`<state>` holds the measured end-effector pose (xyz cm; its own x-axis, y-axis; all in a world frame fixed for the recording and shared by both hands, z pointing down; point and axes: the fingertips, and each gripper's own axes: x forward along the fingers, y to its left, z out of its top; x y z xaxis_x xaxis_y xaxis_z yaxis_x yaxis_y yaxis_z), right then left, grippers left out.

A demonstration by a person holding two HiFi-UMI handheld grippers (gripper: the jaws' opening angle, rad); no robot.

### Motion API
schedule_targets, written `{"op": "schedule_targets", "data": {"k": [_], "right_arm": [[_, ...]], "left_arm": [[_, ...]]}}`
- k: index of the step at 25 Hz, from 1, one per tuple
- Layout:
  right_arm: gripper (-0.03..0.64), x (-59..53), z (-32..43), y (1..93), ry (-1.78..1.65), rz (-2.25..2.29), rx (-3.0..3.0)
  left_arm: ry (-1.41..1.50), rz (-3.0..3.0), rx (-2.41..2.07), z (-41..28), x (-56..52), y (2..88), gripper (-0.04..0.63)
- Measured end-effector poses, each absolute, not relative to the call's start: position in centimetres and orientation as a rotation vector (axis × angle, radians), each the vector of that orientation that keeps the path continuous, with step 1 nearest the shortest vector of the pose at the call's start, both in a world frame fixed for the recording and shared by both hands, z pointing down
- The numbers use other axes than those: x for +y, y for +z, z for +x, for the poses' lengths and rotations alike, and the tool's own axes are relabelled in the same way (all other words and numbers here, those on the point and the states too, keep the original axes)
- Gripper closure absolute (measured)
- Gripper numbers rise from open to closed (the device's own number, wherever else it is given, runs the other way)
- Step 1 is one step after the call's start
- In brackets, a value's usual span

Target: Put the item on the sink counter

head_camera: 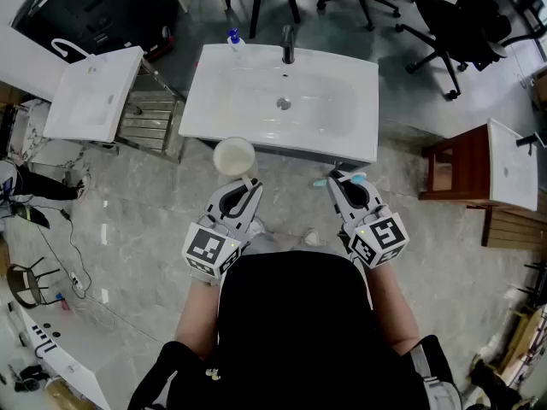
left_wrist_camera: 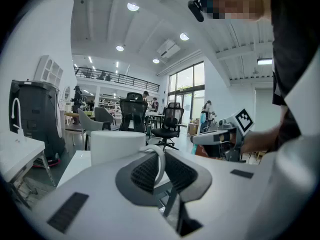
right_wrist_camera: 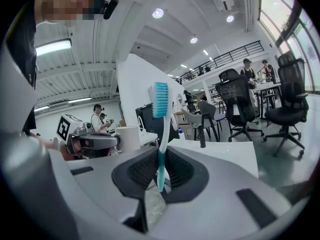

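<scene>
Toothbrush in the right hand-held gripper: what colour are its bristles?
Teal bristles on the toothbrush, seen best in the right gripper view.

A white sink counter stands in the middle of the grey stone-tiled floor. Its shallow basin has a round drain in the middle. On the far rim stand a dark faucet and, left of it at the corner, a small bottle with a blue top. A second white counter stands to the left, and a third on a wooden stand to the right.
</scene>
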<state>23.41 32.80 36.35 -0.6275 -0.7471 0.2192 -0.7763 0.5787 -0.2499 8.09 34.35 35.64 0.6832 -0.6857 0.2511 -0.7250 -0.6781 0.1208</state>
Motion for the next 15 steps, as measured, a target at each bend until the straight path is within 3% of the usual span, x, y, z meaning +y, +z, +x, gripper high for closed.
{"op": "schedule_targets", "data": {"k": [15], "right_arm": [[0.563,30.8,15.5,35.6,0.470,1.337,-2.683]], "left_arm": [[0.252,2.708,-1.065,1.1,32.9,36.5,0.548]]}}
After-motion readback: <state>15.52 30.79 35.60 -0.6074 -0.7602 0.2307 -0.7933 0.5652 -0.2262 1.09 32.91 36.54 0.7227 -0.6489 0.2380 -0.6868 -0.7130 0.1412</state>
